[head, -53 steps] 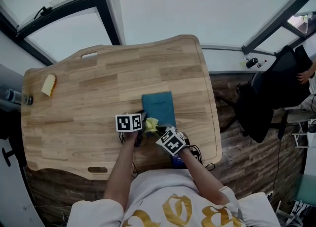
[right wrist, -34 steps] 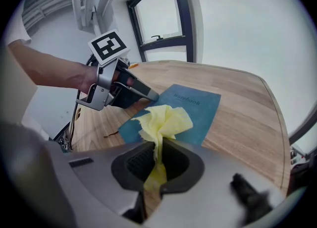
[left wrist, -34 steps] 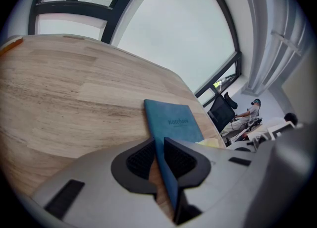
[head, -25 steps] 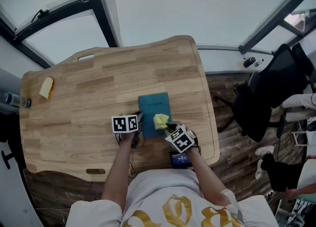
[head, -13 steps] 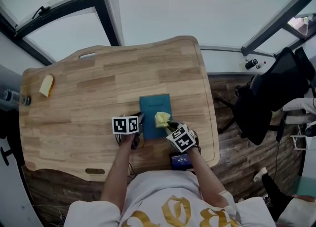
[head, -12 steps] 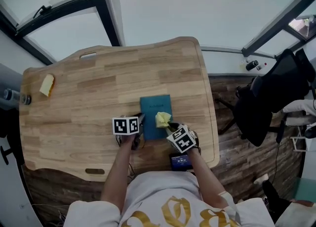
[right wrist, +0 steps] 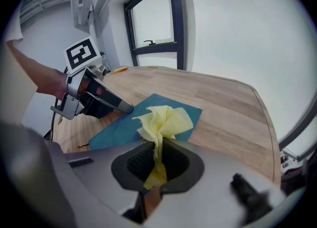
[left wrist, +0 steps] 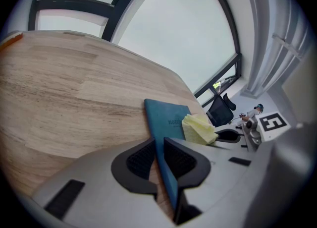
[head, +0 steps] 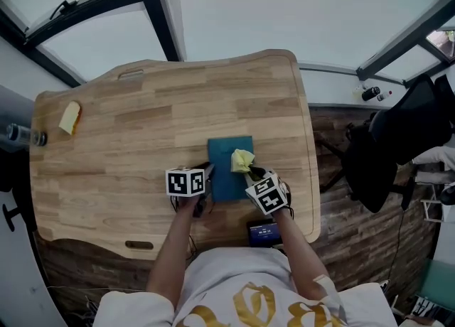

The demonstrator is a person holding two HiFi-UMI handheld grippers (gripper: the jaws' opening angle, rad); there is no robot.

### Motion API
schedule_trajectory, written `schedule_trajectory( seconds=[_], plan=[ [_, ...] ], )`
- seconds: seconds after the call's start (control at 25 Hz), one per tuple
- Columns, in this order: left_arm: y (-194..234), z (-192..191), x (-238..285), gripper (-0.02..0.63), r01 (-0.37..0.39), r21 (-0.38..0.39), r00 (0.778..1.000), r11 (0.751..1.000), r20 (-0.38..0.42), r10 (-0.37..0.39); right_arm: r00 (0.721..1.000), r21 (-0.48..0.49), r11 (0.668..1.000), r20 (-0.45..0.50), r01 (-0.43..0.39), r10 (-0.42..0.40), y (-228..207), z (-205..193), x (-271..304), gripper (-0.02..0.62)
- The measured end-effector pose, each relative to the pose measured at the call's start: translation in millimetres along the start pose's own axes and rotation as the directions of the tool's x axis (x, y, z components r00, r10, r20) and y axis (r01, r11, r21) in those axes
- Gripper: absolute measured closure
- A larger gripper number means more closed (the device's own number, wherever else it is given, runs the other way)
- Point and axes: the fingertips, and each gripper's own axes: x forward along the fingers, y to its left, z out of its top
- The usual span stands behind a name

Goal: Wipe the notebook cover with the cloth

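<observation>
Right, the wiping step looks to be in hand. The teal notebook (head: 226, 173) lies flat on the wooden table (head: 142, 126), toward the near right part of it, just in front of the person. The left gripper (head: 207, 173) comes in from the notebook's left side, and its own view settles the grip: both jaws are pressed together on the near left edge, with the rim of the cover running straight through between them, so the book is pinned. On the other side, the right gripper (head: 250, 172) pinches the yellow cloth (head: 242, 160). Its own view shows the jaws clamped on the cloth's gathered tail, while the loose bunch fans out beyond the tips. That bunch appears to rest on the cover, toward the right side and roughly halfway along it. So one tool braces and the other wipes, and I'd call this a stroke in the middle of the job, with plenty of cover left untouched. The far end with its printed word and the strip on the left look bare of cloth. The next move calls for dragging the bunch across those parts with light downward pressure, while the left grip holds firm so the book doesn't skate. The cloth also needs to stay clear of the left jaws.
</observation>
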Motion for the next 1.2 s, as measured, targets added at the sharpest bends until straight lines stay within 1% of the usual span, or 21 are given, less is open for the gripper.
schedule_trajectory(
  seconds=[0.24,0.56,1.0,1.2],
  plan=[
    [2.3,-4.4,1.4,0.538,0.004,-0.011,1.000,1.000,-0.010,-0.004,0.999,0.017,0.999,0.032,0.036,-0.037,-13.4,10.3,6.3,0.558],
    [2.8,-4.3,1.7,0.538,0.008,-0.015,1.000,1.000,-0.013,-0.008,0.996,0.041,0.997,0.063,0.061,-0.063,-28.6,25.9,9.9,0.558],
    [2.4,-5.0,1.7,0.540,0.008,-0.016,1.000,1.000,-0.013,-0.009,0.989,0.090,0.991,0.096,0.104,-0.112,-49.7,35.4,11.7,0.558],
    [2.3,-4.7,1.1,0.540,0.007,-0.014,1.000,1.000,-0.013,-0.007,0.988,0.107,0.988,0.099,0.111,-0.122,-51.3,35.2,12.1,0.558]
  ],
)
